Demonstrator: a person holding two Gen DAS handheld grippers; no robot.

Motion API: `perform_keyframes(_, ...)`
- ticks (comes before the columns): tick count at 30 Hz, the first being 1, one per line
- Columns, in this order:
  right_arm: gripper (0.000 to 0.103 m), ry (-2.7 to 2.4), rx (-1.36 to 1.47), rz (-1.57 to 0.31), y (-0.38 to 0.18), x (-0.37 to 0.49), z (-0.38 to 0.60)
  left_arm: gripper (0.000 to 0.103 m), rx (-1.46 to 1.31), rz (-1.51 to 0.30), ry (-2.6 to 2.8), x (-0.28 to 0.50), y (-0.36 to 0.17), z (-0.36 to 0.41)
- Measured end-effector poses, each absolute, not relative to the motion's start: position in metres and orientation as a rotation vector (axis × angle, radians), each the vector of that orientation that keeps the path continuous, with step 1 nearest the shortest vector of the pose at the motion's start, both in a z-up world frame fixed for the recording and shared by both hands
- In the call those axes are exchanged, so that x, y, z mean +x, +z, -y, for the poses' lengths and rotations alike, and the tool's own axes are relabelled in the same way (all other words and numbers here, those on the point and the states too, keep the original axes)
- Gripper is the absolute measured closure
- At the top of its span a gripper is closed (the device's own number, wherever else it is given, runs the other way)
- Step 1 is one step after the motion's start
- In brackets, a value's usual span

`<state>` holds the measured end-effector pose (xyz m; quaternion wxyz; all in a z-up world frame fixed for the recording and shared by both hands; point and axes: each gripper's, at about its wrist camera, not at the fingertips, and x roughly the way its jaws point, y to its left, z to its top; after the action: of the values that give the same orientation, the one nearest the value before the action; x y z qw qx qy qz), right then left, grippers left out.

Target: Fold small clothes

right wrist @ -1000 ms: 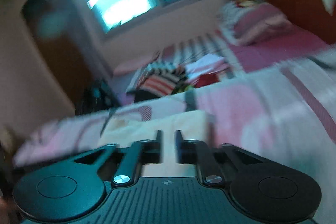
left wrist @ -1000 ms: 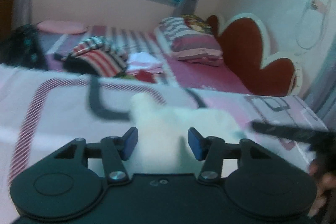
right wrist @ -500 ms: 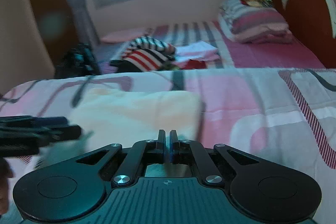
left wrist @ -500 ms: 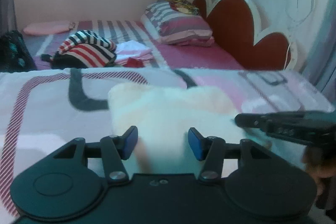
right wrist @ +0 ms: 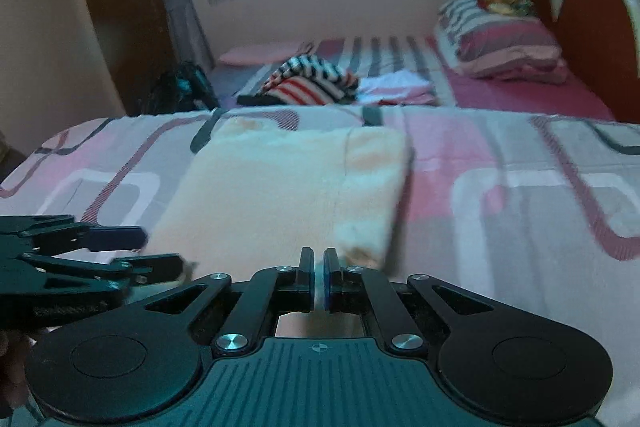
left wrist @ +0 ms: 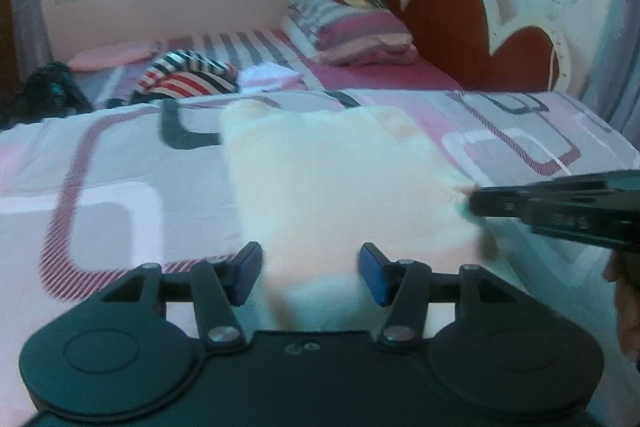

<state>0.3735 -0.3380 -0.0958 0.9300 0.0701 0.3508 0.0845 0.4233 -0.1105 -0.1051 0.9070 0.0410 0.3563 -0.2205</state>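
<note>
A cream cloth (left wrist: 344,179) lies spread flat on the pink and grey patterned bed cover (left wrist: 120,187). My left gripper (left wrist: 310,273) is open over the cloth's near edge, its blue pads apart and pressing on nothing. In the right wrist view the same cloth (right wrist: 280,187) stretches ahead, and the left gripper (right wrist: 160,251) reaches in at its near left corner. My right gripper (right wrist: 319,279) sits at the near right edge. Its jaws are opening, with a thin pale strip of cloth still in the narrow gap. The cloth puckers toward the right gripper (left wrist: 476,203) at its corner.
Behind the cover lie a striped garment (right wrist: 312,83), a white folded piece (right wrist: 400,85) and striped pillows (right wrist: 496,47). A red heart-shaped headboard (left wrist: 472,39) stands at the right. A dark bag (right wrist: 180,91) sits at the far left. A hand (left wrist: 628,303) shows at the right edge.
The cloth was raised and bunched a second ago and now lies flat on the cover. Both grippers have drawn back toward its near edge. The right jaws have parted slightly.
</note>
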Motion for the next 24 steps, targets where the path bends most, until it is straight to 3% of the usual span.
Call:
perform_keyframes(2,0.046,0.17,0.145,-0.711,-0.092,0.356,0.34,0.051,0.09,-0.721,-0.43,0.41,-0.104,0.101)
perform_keyframes(4,0.046,0.185,0.151,-0.7,-0.091,0.339,0.341,0.051,0.063,-0.733,-0.409,0.4,-0.107,0.088)
perform_keyframes(7,0.06,0.195,0.174,-0.729,-0.096,0.323,0.338,0.051,0.033,-0.744,-0.386,0.391,-0.111,0.077)
perform_keyframes(13,0.06,0.208,0.197,-0.815,-0.113,0.316,0.328,0.05,-0.008,-0.79,-0.363,0.391,-0.12,0.067)
perform_keyframes(14,0.069,0.204,0.189,-0.833,-0.118,0.317,0.326,0.05,-0.01,-0.798,-0.363,0.392,-0.121,0.067)
perform_keyframes(15,0.093,0.22,0.194,-0.838,-0.122,0.317,0.326,0.05,-0.012,-0.805,-0.365,0.393,-0.122,0.066)
perform_keyframes(24,0.096,0.23,0.228,-0.786,-0.11,0.304,0.347,0.049,-0.006,-0.817,-0.418,0.385,-0.121,0.075)
